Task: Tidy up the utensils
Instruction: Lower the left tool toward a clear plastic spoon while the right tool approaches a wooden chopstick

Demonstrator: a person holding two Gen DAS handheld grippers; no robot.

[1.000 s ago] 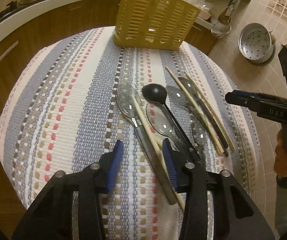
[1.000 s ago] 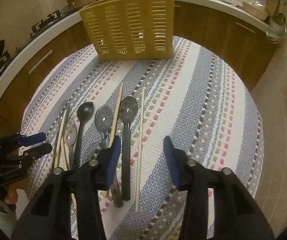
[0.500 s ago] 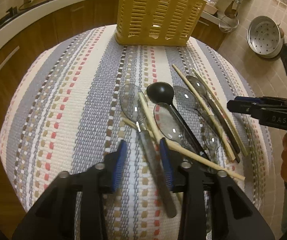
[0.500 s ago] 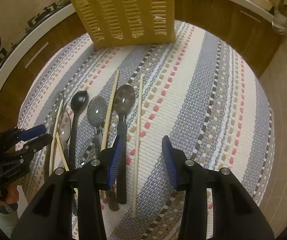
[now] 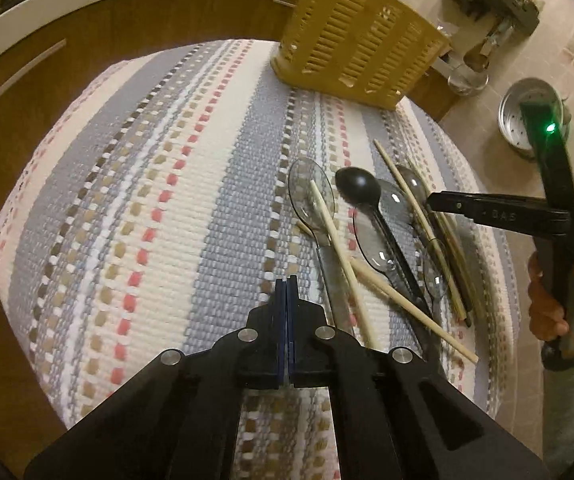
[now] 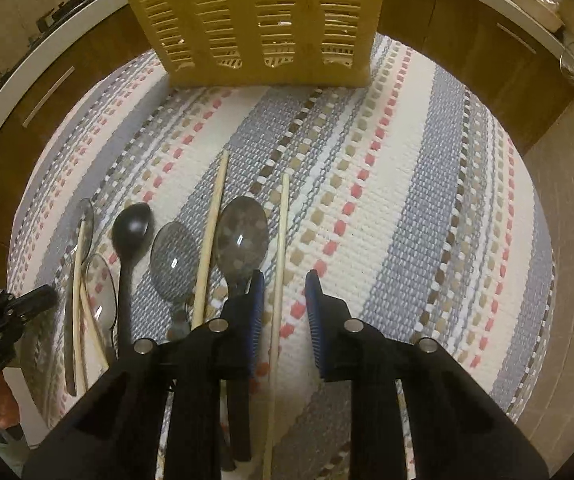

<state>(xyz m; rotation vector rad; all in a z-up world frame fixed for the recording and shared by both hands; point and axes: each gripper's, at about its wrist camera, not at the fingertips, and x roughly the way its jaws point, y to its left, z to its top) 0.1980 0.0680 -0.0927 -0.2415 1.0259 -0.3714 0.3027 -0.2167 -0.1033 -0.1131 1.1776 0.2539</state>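
Clear plastic spoons, a black spoon and several wooden chopsticks lie loose on a striped cloth. A yellow slotted basket stands at the far edge. My left gripper is shut and empty, just left of the pile. My right gripper is open low over the cloth, with one chopstick between its jaws and a clear spoon by its left finger. The basket stands straight ahead of it. The right gripper also shows in the left wrist view.
The cloth covers a small table with wooden kitchen cabinets and a white counter behind it. A metal steamer pot sits on the tiled floor at right. A wall shelf holds hanging tools.
My left gripper has shut empty and shifted left of the pile. My right gripper has moved forward and down over the rightmost chopstick, its jaws narrowing.
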